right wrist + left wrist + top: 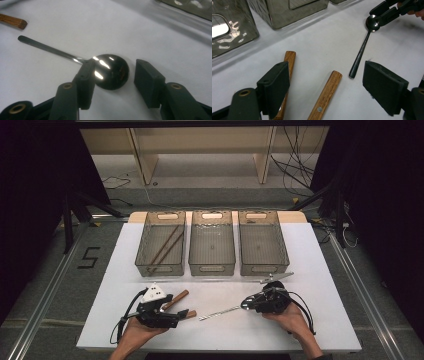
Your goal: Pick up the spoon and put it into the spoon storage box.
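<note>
Right gripper was set around the spoon bowl, jaws apart, one pad touching it, the other just clear. Spoon was laid flat on the table near its front edge. Left gripper was held open over two wooden handles.

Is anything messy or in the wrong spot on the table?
A bit. A spoon and two wooden-handled pieces lie loose on the white table, while the middle bin looks empty. Another metal utensil lies askew in front of the right bin. Nothing looks spilled or broken.
</note>
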The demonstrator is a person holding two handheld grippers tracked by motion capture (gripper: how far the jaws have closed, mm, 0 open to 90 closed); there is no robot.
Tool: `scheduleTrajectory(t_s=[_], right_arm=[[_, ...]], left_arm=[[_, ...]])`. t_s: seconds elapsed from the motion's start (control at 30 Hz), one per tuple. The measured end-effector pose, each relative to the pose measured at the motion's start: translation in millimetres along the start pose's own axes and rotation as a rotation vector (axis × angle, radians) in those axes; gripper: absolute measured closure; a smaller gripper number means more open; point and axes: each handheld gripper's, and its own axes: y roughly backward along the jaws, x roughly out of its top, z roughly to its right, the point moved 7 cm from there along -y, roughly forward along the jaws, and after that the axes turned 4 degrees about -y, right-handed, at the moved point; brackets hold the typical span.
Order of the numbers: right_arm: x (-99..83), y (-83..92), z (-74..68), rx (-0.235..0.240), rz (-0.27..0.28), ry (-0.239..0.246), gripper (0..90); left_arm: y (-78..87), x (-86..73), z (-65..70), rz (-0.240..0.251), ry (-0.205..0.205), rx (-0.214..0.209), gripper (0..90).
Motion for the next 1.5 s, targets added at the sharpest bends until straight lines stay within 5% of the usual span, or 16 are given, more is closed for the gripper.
scheduleTrajectory(t_s=[0.57,0.8,1.5], right_arm=[[-3.7,5.1,-3.4,-0.037,-0.001,0.027,80.7],[-5.1,9.6,-6.1,-0.031,-0.002,0.056,84.6],[-1.9,26.9,-15.7,0.1,0.049,0.074,89.1]], left_arm=[[0.4,0.4,0.6,0.002,-0.003,0.004,21.5],[1.0,0.8,0.0,0.003,-0.006,0.006,21.8],[0.3,-0.5,-1.7,0.005,0.004,0.009,22.0]])
